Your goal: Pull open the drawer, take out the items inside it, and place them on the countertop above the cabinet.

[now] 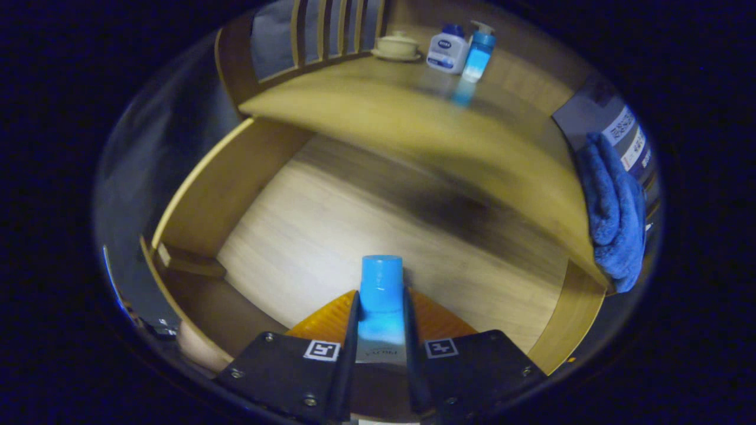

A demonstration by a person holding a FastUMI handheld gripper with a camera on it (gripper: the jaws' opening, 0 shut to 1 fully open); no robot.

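Observation:
My gripper [381, 307] is shut on a blue-capped bottle [381, 283], whose cap sticks out beyond the fingertips. It hangs over the open wooden drawer [331, 218], whose pale floor shows bare below. Beyond the drawer lies the wooden countertop [378, 100]. On the countertop's far side stand a white bottle with a blue cap [447, 52] and a blue pump bottle [479, 52], side by side.
A cream lidded bowl on a saucer [397, 46] sits left of the two bottles. A wooden slatted rail [319, 35] runs along the counter's back left. A blue cloth [614, 206] hangs at the counter's right end.

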